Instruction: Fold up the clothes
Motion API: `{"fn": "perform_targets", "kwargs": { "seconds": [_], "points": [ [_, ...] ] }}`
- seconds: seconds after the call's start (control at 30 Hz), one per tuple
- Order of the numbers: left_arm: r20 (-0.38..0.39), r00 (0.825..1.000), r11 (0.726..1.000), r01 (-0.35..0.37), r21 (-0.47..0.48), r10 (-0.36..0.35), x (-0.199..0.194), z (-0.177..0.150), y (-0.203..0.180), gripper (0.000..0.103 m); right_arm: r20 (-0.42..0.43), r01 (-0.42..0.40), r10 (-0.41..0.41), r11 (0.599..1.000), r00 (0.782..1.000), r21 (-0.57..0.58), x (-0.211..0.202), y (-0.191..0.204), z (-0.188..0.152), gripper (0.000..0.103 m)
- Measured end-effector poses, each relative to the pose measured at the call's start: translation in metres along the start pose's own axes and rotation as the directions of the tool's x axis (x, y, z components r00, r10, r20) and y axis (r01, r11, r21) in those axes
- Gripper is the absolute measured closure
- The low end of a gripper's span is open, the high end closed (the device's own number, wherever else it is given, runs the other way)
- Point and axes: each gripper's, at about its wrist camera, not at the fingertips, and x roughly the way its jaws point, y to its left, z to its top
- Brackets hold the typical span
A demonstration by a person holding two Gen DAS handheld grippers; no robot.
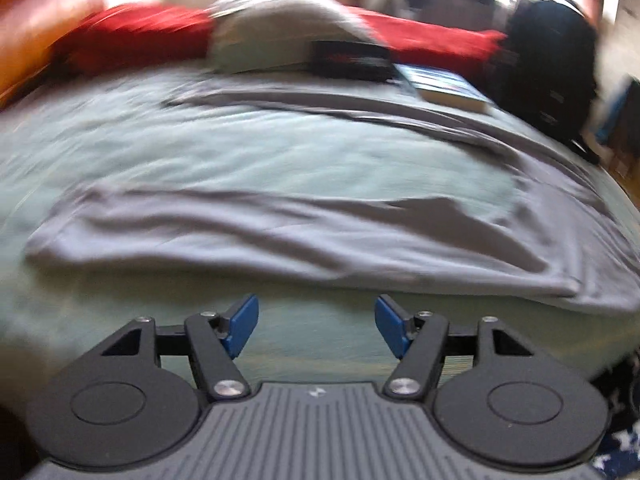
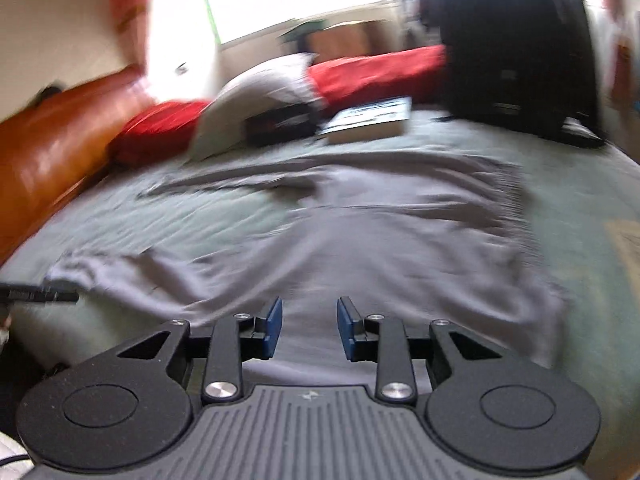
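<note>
grey garment (image 1: 320, 216) lies spread and wrinkled on the bed (image 1: 120, 152), short of the pillow (image 1: 276, 32). left tongs (image 1: 317, 330) and right tongs (image 2: 310, 330) gape empty; pinch hem corners cleanly, lift evenly.

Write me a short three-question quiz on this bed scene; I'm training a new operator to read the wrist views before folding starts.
1. True or false: the left claw is clamped on the grey garment.
2. Multiple choice: what lies on the bed just beyond the garment's far edge, beside the grey pillow? A) a book B) a shoe C) a mug
3. Fill in: the right claw hovers open over the near part of the grey ____.

Key: 1. False; both claws are open and empty, and the left one sits short of the garment's near hem. 2. A. 3. garment.
</note>
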Motion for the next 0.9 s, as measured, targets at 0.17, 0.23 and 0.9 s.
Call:
{"fn": "perform_targets", "kwargs": {
  "seconds": [0.17, 0.23, 0.9],
  "points": [
    [0.009, 0.999, 0.982, 0.033, -0.185, -0.032, 0.001, -0.003, 0.052, 0.037, -0.066, -0.105, 0.096, 0.983, 0.993, -0.152, 0.043, 0.059, 0.030, 0.063],
    [0.016, 0.999, 0.977, 0.048, -0.209, -0.046, 0.003, -0.005, 0.061, 0.036, -0.090, -0.140, 0.123, 0.967, 0.988, -0.211, 0.063, 0.081, 0.044, 0.056],
    [0.054, 0.992, 0.950, 0.126, -0.287, -0.116, 0.025, 0.005, 0.095, 0.026, -0.310, -0.284, 0.157, 0.862, 0.938, -0.421, 0.217, 0.169, 0.088, 0.097]
  ]
}}
